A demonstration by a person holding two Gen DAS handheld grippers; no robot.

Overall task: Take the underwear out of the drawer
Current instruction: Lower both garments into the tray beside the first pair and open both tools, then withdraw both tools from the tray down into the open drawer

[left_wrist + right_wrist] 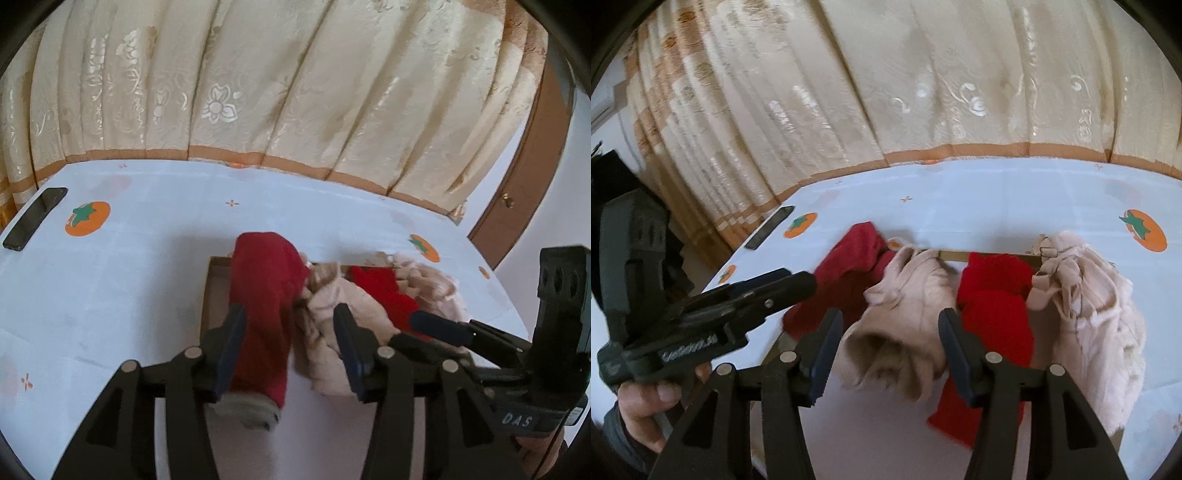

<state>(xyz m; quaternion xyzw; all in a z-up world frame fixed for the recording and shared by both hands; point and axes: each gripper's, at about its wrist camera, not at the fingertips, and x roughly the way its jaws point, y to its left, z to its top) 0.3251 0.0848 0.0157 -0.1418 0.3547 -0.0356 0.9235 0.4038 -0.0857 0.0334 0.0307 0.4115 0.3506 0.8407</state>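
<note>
From the left, the left tongs (288, 339) stand apart around the dark red underwear (264, 295) draped over the cardboard drawer (216, 291), the right tongs (892, 343) apart around a beige piece (908, 295); tangled garments could snag and drag out together.

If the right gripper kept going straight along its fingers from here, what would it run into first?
Most likely the beige garment, which lies bunched between the open fingers of the right gripper and just ahead of them. The bright red garment sits just right of that line. Depth is hard to judge in this fisheye view.
</note>
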